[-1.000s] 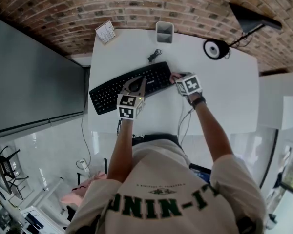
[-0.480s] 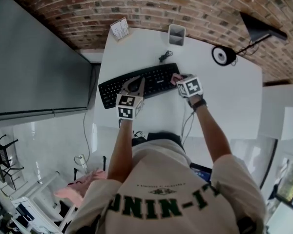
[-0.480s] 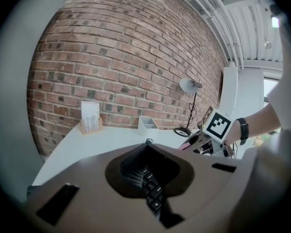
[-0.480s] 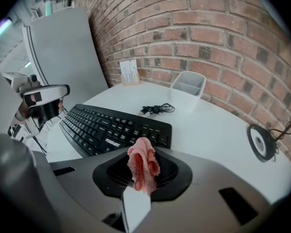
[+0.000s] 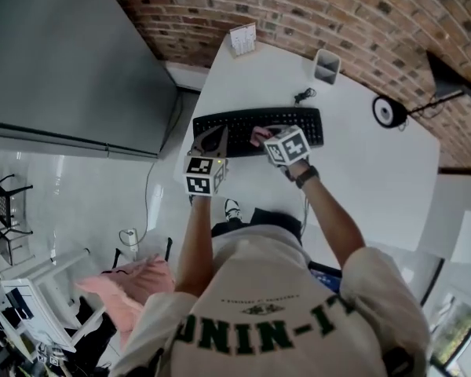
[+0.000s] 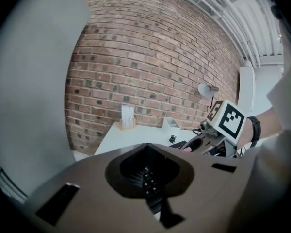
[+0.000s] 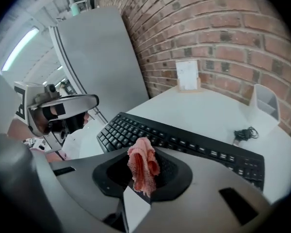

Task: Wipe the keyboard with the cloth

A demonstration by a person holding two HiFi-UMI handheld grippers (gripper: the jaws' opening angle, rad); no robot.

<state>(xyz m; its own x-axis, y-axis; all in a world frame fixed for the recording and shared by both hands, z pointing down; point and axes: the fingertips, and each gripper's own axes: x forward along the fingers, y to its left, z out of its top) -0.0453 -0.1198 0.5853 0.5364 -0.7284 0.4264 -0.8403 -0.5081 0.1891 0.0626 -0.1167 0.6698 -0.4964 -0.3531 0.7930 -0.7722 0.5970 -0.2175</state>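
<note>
A black keyboard lies across the white desk. My right gripper is shut on a crumpled pink cloth and holds it over the middle keys. In the right gripper view the cloth stands between the jaws, with the keyboard just beyond. My left gripper is shut, its tips over the keyboard's left part; keys show through the opening in its jaws. The left gripper view also catches the right gripper.
A white card stand, a grey pen cup and a coiled black cable sit behind the keyboard. A desk lamp stands far right. A large grey panel fills the left; brick wall behind.
My right gripper has slid the cloth leftward from the keyboard's right end to its middle. The left gripper has stayed over the left part. The head view has swung round.
</note>
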